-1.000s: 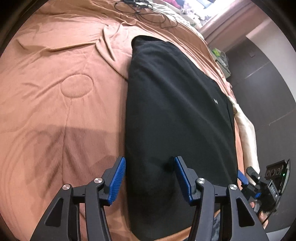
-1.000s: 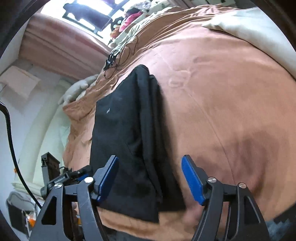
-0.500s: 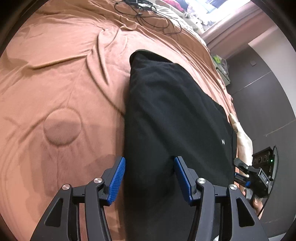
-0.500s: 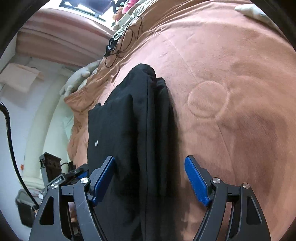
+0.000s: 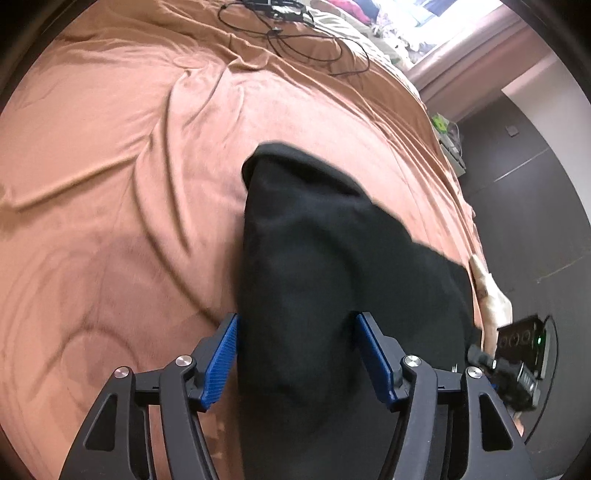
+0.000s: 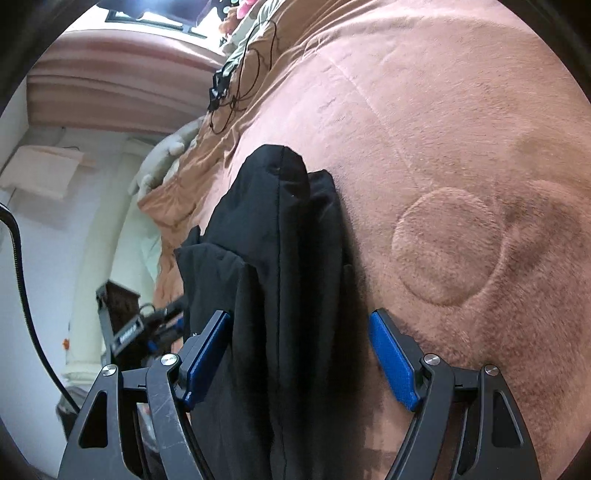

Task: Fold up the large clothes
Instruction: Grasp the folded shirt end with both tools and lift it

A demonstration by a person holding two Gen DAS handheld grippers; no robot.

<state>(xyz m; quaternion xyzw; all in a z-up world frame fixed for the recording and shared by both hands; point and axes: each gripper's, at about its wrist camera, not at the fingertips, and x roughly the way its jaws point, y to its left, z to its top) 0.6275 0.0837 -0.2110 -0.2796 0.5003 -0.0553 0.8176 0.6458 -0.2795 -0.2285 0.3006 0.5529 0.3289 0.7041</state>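
A black garment [image 5: 325, 266], folded into a long strip, lies on the brown bedspread [image 5: 110, 147]. Its near end rises between the blue pads of my left gripper [image 5: 295, 354], whose jaws stand wide apart around the cloth. In the right wrist view the same garment [image 6: 280, 258] runs between the pads of my right gripper [image 6: 299, 354], also spread wide, with the cloth's near edge bunched and lifted on the left. The other gripper [image 5: 517, 354] shows at the right edge of the left wrist view.
Black cables [image 5: 295, 33] lie on the bedspread at the far end. A round quilted mark [image 6: 447, 247] sits right of the garment. The bed edge and a dark wall [image 5: 524, 192] are to the right in the left wrist view.
Both grippers have moved forward along the garment. Its near end has lifted and bunched up between the jaws, and the flat strip now looks shorter and humped.
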